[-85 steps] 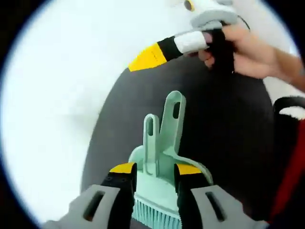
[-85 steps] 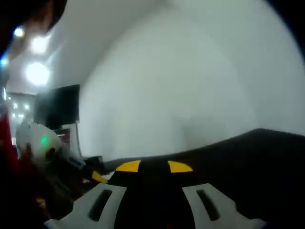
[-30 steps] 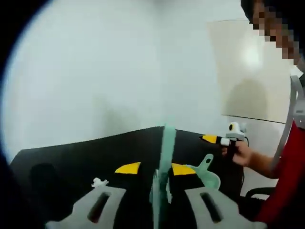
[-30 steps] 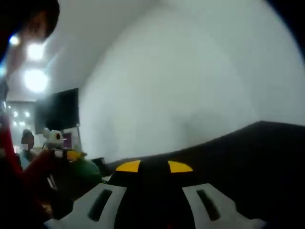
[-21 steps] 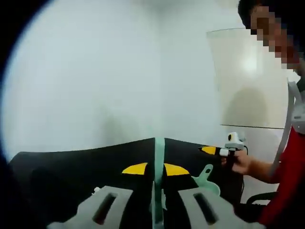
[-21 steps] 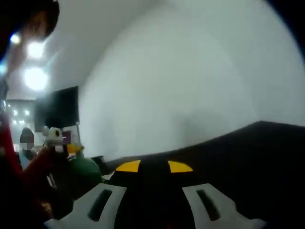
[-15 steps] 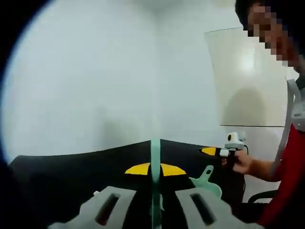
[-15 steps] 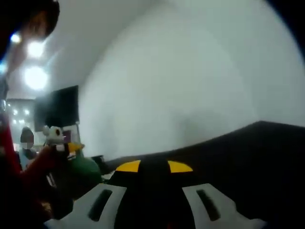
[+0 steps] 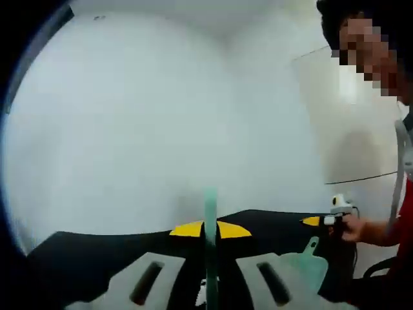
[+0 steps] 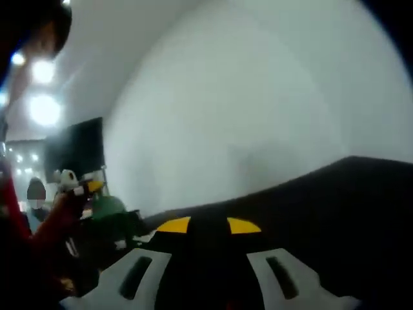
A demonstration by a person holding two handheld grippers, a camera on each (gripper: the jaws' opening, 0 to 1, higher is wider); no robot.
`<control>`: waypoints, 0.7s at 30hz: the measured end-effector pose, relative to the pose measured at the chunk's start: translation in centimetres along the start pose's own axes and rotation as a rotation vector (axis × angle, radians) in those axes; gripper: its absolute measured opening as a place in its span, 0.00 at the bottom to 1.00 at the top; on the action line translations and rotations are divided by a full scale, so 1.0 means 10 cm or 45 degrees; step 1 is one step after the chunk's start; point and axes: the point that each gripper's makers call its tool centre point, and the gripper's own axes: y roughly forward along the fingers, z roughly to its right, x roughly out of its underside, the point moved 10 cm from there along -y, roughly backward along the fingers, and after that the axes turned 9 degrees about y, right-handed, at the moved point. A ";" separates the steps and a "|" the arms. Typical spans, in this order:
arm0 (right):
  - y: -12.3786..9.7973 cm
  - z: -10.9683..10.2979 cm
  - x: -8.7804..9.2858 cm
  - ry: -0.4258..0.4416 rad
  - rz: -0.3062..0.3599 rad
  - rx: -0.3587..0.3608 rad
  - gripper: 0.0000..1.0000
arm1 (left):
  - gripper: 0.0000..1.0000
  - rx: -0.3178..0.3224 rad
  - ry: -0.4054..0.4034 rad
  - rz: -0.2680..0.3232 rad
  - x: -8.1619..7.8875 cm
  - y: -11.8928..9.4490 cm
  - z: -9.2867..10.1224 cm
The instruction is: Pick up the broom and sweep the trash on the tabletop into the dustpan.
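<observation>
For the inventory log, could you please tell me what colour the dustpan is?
Mint green; the dustpan shows best in the left gripper view.

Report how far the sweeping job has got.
Done: the broom is picked up; the left gripper is shut on its thin green handle, held above the black tabletop. In hand: nothing else; the right gripper is open and empty. Left: all the sweeping. The dustpan sits on the tabletop at right, and no trash can be made out.
</observation>
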 end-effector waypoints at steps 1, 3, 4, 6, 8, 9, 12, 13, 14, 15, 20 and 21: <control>0.00 0.00 0.00 -0.002 0.000 -0.001 0.22 | 0.04 -0.047 0.005 0.006 0.02 -0.02 -0.09; 0.00 0.00 0.00 -0.010 -0.002 0.001 0.22 | 0.04 -0.073 -0.020 -0.002 0.07 -0.01 -0.17; 0.00 0.00 0.00 -0.013 -0.003 0.002 0.22 | 0.04 -0.081 -0.022 -0.011 0.11 0.00 -0.19; 0.00 0.00 0.00 -0.015 0.000 0.004 0.22 | 0.04 -0.113 -0.002 -0.036 0.18 0.05 -0.21; 0.00 0.01 0.00 -0.009 0.001 0.004 0.22 | 0.04 -0.154 0.077 -0.095 0.26 0.11 -0.23; 0.00 0.01 0.00 -0.007 0.003 0.001 0.22 | 0.04 -0.170 0.110 -0.096 0.28 0.14 -0.23; 0.00 0.01 0.00 -0.005 0.004 -0.002 0.22 | 0.04 -0.174 0.185 -0.124 0.36 0.26 -0.18; 0.01 -0.01 0.01 -0.007 0.007 -0.004 0.22 | 0.04 -0.175 0.234 -0.155 0.39 0.30 -0.17; 0.01 -0.01 0.01 -0.010 0.011 -0.006 0.22 | 0.04 -0.172 0.261 -0.183 0.43 0.34 -0.14; 0.01 -0.01 0.01 -0.011 0.012 -0.007 0.22 | 0.04 -0.171 0.295 -0.207 0.46 0.38 -0.11; 0.03 0.00 0.01 -0.007 0.018 -0.015 0.22 | 0.04 -0.166 0.410 -0.262 0.57 0.54 0.01; 0.03 0.00 0.02 -0.007 0.016 -0.016 0.22 | 0.04 -0.138 0.374 -0.263 0.60 0.58 0.05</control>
